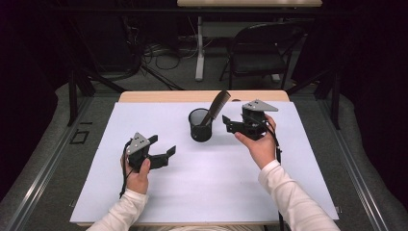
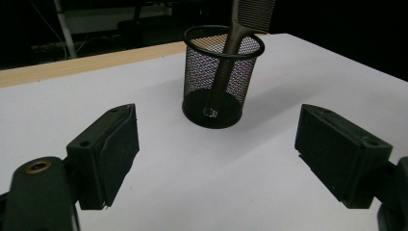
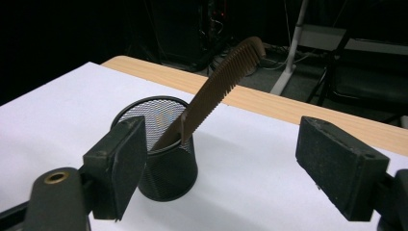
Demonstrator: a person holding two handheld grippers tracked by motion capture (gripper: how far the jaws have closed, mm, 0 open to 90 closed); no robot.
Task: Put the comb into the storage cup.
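High view: one comb (image 1: 217,106) in one mesh cup (image 1: 200,126); left tool (image 1: 161,149) and right tool (image 1: 230,121) both spread, empty.

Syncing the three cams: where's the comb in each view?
High view: comb just above table centre, leaning up and right out of the mesh cup.
Left gripper view: top centre, handle down inside the cup.
Right gripper view: centre, slanting up and right from the cup.
Shared landmark: the black mesh cup.
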